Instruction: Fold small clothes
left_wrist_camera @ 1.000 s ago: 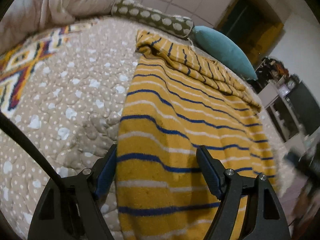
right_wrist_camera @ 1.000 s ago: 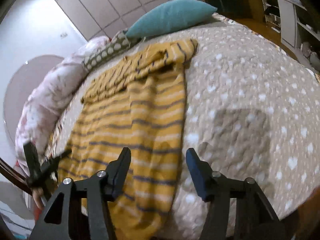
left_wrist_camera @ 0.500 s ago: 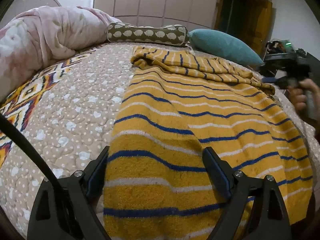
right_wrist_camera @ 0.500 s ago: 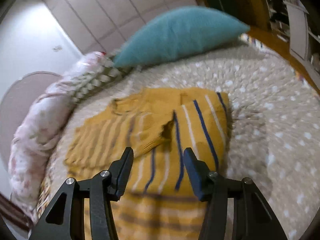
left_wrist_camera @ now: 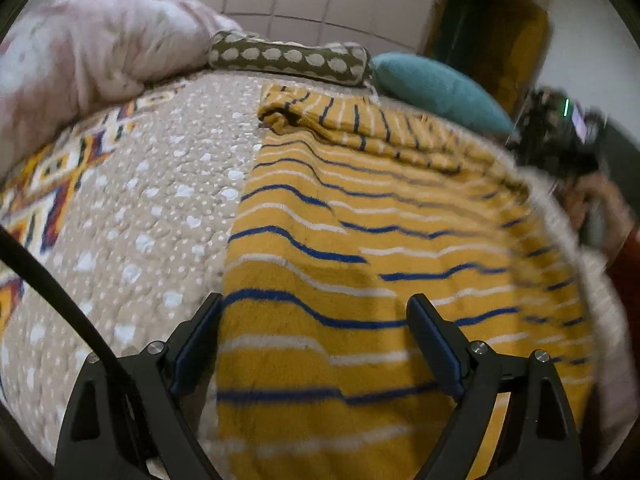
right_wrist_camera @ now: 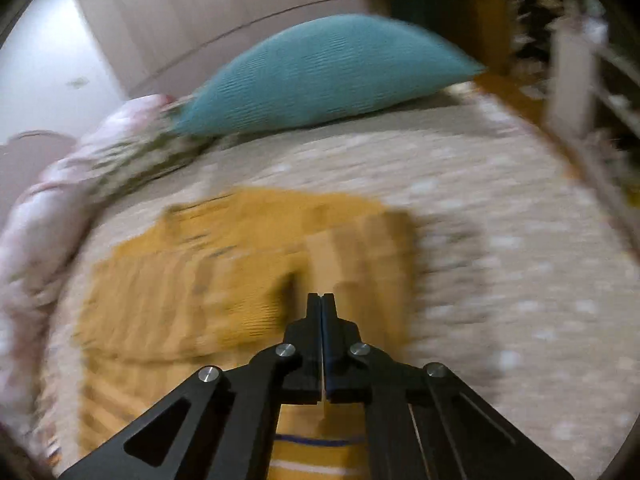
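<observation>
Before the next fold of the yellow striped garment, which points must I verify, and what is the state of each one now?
1. Left gripper open: ok, its jaws stand wide apart.
2. Left gripper in place: ok, it frames the near left edge of the yellow striped garment.
3. Right gripper shut: ok, the fingers meet.
4. Cloth held in the right gripper: cannot tell, the right wrist view is blurred.
5. Garment lies flat on the bedspread: not ok at the far end, where a folded part is bunched.
6. Teal pillow apart from the garment: ok.
</observation>
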Available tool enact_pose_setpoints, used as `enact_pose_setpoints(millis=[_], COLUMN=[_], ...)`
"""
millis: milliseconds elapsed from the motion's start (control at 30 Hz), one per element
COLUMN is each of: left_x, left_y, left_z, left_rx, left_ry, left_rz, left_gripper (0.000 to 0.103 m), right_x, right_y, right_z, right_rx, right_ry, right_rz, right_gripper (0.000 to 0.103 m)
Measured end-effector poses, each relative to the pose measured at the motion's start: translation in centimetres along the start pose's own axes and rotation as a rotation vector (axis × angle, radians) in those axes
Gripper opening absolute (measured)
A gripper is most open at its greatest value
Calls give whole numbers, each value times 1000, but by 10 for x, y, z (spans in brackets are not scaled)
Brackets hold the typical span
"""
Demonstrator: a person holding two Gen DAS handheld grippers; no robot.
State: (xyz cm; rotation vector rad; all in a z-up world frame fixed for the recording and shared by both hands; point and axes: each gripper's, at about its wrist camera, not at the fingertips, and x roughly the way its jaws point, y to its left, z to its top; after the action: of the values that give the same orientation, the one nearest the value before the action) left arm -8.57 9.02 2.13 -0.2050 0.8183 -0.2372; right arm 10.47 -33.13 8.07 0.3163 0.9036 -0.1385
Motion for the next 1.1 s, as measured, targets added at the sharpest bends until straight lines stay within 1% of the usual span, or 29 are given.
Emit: enact_pose_setpoints(millis=[33,67,100,133,167,200,267,367,400,433,500,533,567,600,633,700,767,833,867,900,933,1000,1067,1100], left_x=[-9,-15,-24,-33,-39,-45,-52,-64,-69,-73,-76,-75,-74,-72,-71,-69,-68,-67,-67,-67,-68,-70,-73,-73], left_y=[6,8,13,18,21,25,30,33,32,29,25,23,22,21,22,23,23,23,23,23,24,29,37,40], left_z=[1,1,1,1,1,1,2,3,2,1,0,0,-1,-2,-3,-4,-5,-6,-6,-6,-5,-3,1,3], left_rx=[-40,-60,-80,-93,-97,-103,-114,-152,-161,-164,-153,-144,-138,-133,-131,-118,-105,-89,-83,-80,-80,-91,-117,-130], left_ry=[1,-1,-13,-31,-40,-47,-46,-52,-60,-69,-73,-71,-67,-61,-59,-61,-66,-66,-65,-63,-59,-60,-67,-67], left_rz=[-28,-38,-38,-24,-9,12,26,19,13,7,2,6,11,15,15,15,18,16,12,5,-6,-28,-45,-54], left_gripper=[90,90,90,90,90,90,90,90,90,90,90,90,90,90,90,90,90,90,90,90,90,90,90,90], right_x=[1,2,-1,-10,-22,-34,-51,-61,-63,-62,-55,-50,-39,-32,-22,-1,21,35,39,43,44,36,17,8], right_y=[-9,-18,-26,-35,-43,-47,-51,-48,-45,-42,-34,-31,-26,-23,-19,-8,4,13,15,19,23,30,31,30], right_z=[2,1,-1,-5,-12,-20,-39,-53,-54,-54,-50,-47,-42,-38,-35,-31,-27,-23,-20,-16,-12,-6,-3,-2], right_rx=[-5,0,25,59,85,89,82,116,121,134,172,198,239,262,284,319,331,336,340,339,329,306,264,240], right_ry=[9,38,51,48,34,26,40,58,61,63,62,62,65,72,84,124,166,167,159,146,142,101,40,13], right_rz=[-54,-82,-71,-28,36,90,182,306,334,383,451,470,499,511,513,484,431,369,350,342,341,331,337,317], right_gripper=[1,1,2,2,2,2,3,3,3,5,20,35,48,49,49,49,49,49,41,29,7,7,6,6])
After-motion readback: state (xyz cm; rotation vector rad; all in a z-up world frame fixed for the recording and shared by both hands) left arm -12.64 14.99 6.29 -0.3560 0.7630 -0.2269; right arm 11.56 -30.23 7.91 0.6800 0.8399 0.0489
